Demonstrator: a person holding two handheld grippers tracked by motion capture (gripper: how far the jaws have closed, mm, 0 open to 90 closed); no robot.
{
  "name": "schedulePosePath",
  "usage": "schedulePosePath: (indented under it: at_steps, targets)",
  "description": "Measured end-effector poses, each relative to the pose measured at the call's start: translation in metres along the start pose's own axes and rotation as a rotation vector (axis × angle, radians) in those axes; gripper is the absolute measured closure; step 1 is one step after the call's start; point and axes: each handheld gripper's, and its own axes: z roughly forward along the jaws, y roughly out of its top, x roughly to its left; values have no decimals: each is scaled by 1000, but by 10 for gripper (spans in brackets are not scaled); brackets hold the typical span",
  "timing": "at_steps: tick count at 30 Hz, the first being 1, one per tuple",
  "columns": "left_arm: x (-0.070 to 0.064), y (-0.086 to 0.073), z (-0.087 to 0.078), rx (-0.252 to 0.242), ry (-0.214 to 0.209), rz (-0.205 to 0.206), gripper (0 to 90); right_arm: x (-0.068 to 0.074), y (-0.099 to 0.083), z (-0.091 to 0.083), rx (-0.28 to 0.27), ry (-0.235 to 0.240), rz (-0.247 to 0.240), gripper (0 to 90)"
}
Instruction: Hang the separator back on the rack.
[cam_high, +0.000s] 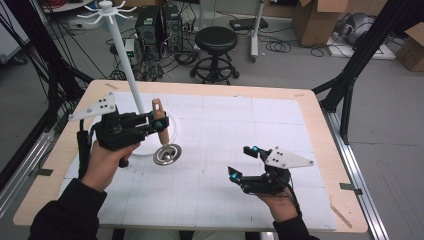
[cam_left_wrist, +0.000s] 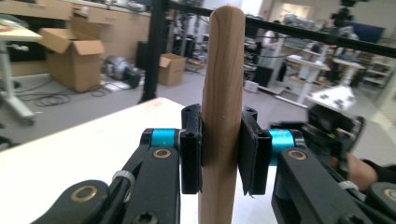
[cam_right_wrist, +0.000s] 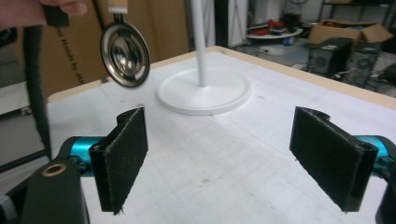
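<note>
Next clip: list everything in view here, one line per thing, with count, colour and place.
Small metal strainer with a wooden handle: one, silver bowl and light brown handle, held above the table at left, bowl hanging down.
White stand with a round base and hooked top: one, white, on the table behind the strainer.
Table with a white gridded mat: one, pale wood edge, centre.
Black round stool: one, on the floor beyond the table.
Cardboard boxes: at least two, brown, floor at back right.
Left gripper: one, black, shut on the handle.
Right gripper: one, black, fingers wide open, low at right.
Hands: two, dark sleeves.
</note>
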Motion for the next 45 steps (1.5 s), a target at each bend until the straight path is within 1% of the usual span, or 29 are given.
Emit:
schedulePosePath:
  at_steps: [4, 7, 9, 12, 14, 17, 19, 21, 23, 27, 30, 33, 35, 39, 43, 45]
  targets:
    - [11, 18, 1, -16, 29, -4, 727, -7, -2, -7, -23, -30, 31, 170]
    - [19, 35, 3, -13, 69, 14, 727, -9, -2, -8, -33, -29, 46, 170]
    - [24, 46, 5, -9, 100, 23, 727, -9, -2, -8, -34, -29, 38, 170]
    - [30, 63, 8, -14, 134, 37, 728, -8, -1, -8, -34, -28, 33, 170]
    - [34, 72, 10, -17, 150, 49, 727, -8, -1, -8, -37, -22, 32, 170]
    - [41, 83, 10, -23, 173, 50, 728, -9, 0, -9, -44, -19, 36, 170]
    - [45, 88, 8, -31, 183, 47, 727, -10, -1, -10, -49, -21, 38, 170]
    - [48, 91, 4, -50, 177, 39, 727, -10, -1, -11, -51, -17, 41, 170]
    - [51, 93, -1, -57, 174, 37, 728, -11, -1, -12, -51, -17, 45, 170]
    - [57, 98, -9, -43, 157, 42, 728, -11, -1, -11, -54, -9, 50, 170]
    - [60, 104, -14, -34, 144, 47, 727, -10, -1, -9, -48, -1, 50, 170]
    - [65, 110, -18, -35, 130, 37, 727, -9, -1, -7, -47, 3, 49, 170]
    - [68, 113, -20, -34, 127, 40, 727, -9, -1, -7, -48, 6, 49, 170]
    - [74, 120, -26, -50, 123, 29, 727, -10, -1, -8, -52, 6, 47, 170]
    - [79, 121, -29, -46, 125, 15, 728, -11, -2, -9, -54, 6, 55, 170]
    - [82, 121, -31, -54, 123, 6, 727, -11, -2, -10, -56, 7, 58, 170]
